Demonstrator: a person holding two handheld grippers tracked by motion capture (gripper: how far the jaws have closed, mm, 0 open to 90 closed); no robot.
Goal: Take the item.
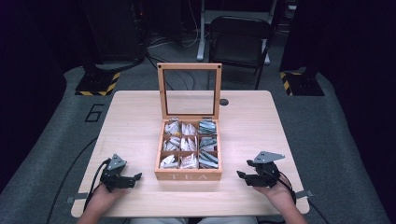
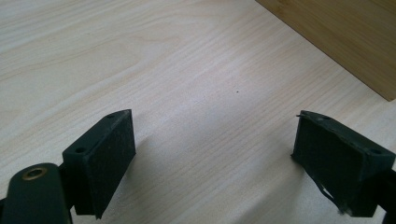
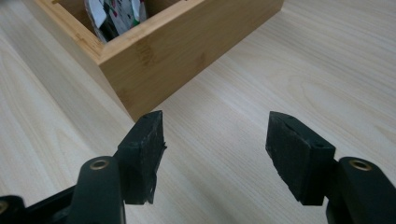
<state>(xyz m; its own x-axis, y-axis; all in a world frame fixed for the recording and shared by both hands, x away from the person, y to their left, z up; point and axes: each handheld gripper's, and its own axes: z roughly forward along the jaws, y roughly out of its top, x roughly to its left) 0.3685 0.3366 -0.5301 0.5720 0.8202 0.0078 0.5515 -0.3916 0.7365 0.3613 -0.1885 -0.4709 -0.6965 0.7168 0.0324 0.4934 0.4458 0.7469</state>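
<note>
Left tongs: I hold the left tongs [image 1: 132, 178] at the lower left of the high view, released, nothing between the jaws; in the left gripper view they [image 2: 212, 163] hang over bare wood with a corner of the box at upper right.

Right tongs: the right tongs [image 1: 244, 176] sit at the lower right of the high view, also spread wide and empty; in the right gripper view they [image 3: 215, 151] point at the near corner of the box.

Tea box: the tea box [image 1: 188, 176] stands mid-frame between my two tongs, apart from both, its glass lid [image 1: 189, 90] propped upright behind it.

Tea bags: tea bags [image 1: 189, 144] fill all nine compartments; one packet [image 3: 116, 14] shows in the corner cell in the right gripper view.

Progress: I judge nothing is lifted out yet; the lid is already open, and picking a bag is all still ahead.

Bench: pale wood bench [image 1: 130, 121], bare apart from the box and a small dark disc [image 1: 224, 101] near its far edge.

Room: dim, grey carpet, a black chair [image 1: 238, 35] beyond the bench, hazard-striped stand bases at upper left and upper right.
</note>
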